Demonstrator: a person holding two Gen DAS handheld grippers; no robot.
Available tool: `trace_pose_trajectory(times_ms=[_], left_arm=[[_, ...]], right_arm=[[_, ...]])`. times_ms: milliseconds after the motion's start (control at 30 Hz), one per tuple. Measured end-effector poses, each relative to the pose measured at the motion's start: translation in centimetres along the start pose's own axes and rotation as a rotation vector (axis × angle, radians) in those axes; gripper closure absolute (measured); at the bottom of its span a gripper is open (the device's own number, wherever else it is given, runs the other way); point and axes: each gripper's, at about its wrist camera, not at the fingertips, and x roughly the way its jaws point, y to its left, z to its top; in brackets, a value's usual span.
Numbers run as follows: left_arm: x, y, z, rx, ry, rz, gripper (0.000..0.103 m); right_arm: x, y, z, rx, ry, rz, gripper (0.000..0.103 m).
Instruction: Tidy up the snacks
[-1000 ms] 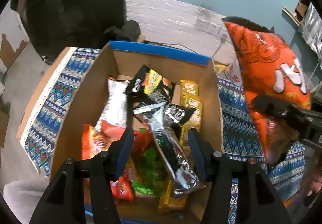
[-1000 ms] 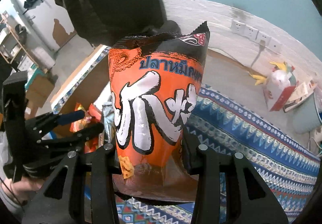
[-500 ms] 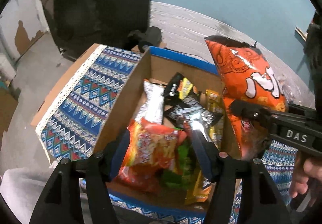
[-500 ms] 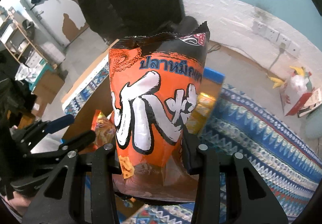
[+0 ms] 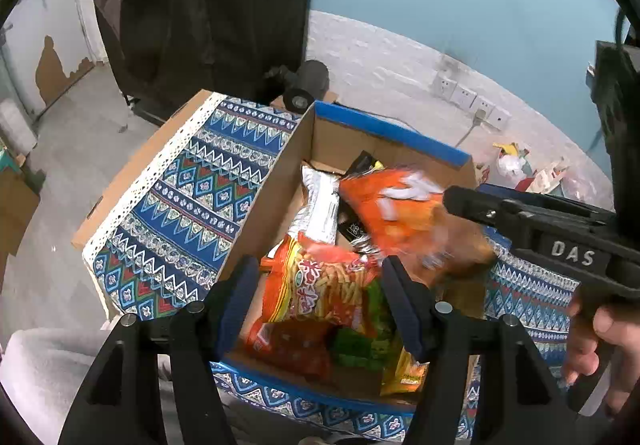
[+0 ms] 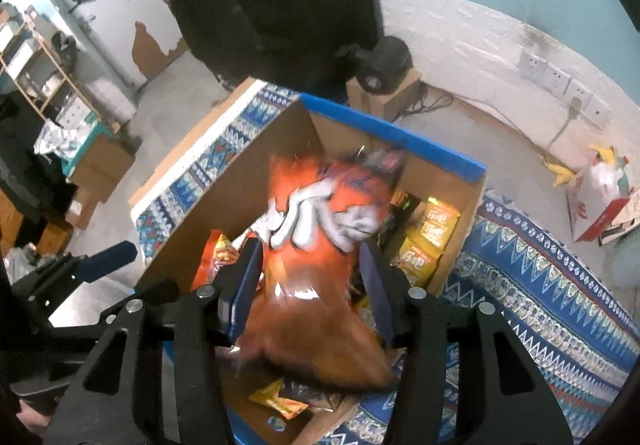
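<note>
A cardboard box (image 5: 264,205) with a blue rim holds several snack packets, among them an orange noodle-snack bag (image 5: 324,289) and yellow packets (image 6: 432,233). The big orange snack bag (image 6: 320,217) is blurred, tipping into the box between the fingers of my right gripper (image 6: 310,265), whose jaws stand apart. It also shows in the left wrist view (image 5: 400,221), next to the right gripper's finger. My left gripper (image 5: 318,297) is open and empty, just above the box's near end.
The box stands on a blue patterned tablecloth (image 5: 188,205) over a table. A black speaker (image 5: 308,81) sits behind the box. Wall sockets (image 5: 468,97) and a bag of litter (image 6: 600,189) lie on the floor to the right.
The right gripper has opened and the big orange bag has tipped forward and down into the box. Both grippers have moved closer over the box.
</note>
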Motion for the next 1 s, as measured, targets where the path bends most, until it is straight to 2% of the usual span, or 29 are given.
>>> trace_pose_trajectory(times_ms=[133, 467, 667, 767, 1000], left_arm=[[-1.0, -0.3, 0.1, 0.004, -0.021, 0.003, 0.03], [-4.6, -1.8, 0.1, 0.036, -0.092, -0.02, 0.024], [-6.3, -3.4, -0.3, 0.071, -0.121, -0.058, 0.023], [-7.0, -4.1, -0.6, 0.1, -0.138, -0.052, 0.023], [-8.6, -5.6, -1.0, 0.149, -0.186, -0.038, 0.016]], right_arm=[[-2.2, -0.5, -0.1, 0.018, -0.041, -0.001, 0.048], [-8.4, -0.2, -2.0, -0.036, -0.155, -0.075, 0.033], [-11.0, -0.5, -3.2, -0.045, -0.2, -0.084, 0.031], [-11.8, -0.9, -3.8, -0.043, -0.216, -0.098, 0.027], [-12.9, -2.2, -4.7, -0.022, -0.226, -0.118, 0.027]])
